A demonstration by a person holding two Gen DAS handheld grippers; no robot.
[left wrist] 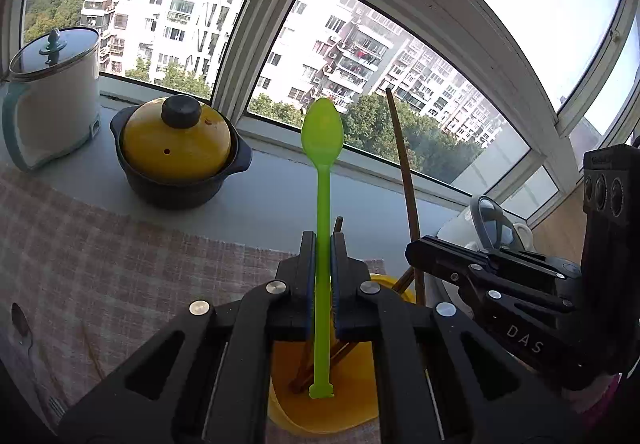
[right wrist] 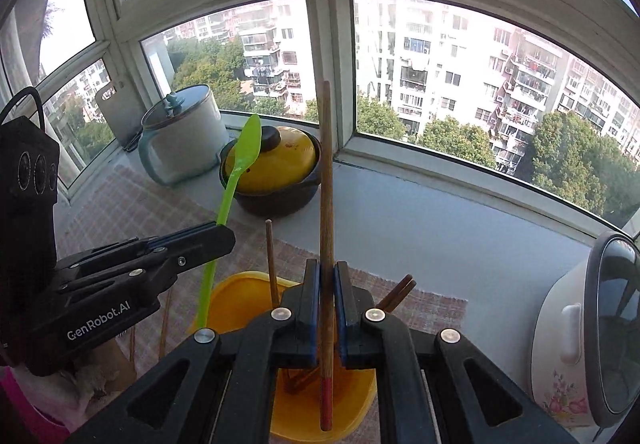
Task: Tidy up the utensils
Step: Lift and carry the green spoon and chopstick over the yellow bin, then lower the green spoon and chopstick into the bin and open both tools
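Both jaws are clamped: the left gripper [left wrist: 322, 244] pinches a green spoon [left wrist: 322, 132], the right gripper [right wrist: 327, 272] a wooden chopstick [right wrist: 326, 180], both upright over the yellow cup [right wrist: 240, 292]. Lower each straight before letting go. Only the left view shows what looks like a metal spoon [left wrist: 20, 320] on the cloth.

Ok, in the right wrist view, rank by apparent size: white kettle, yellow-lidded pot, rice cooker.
1. Rice cooker, though it sits nearest and is cut off by the frame.
2-3. White kettle and yellow-lidded pot look about alike.
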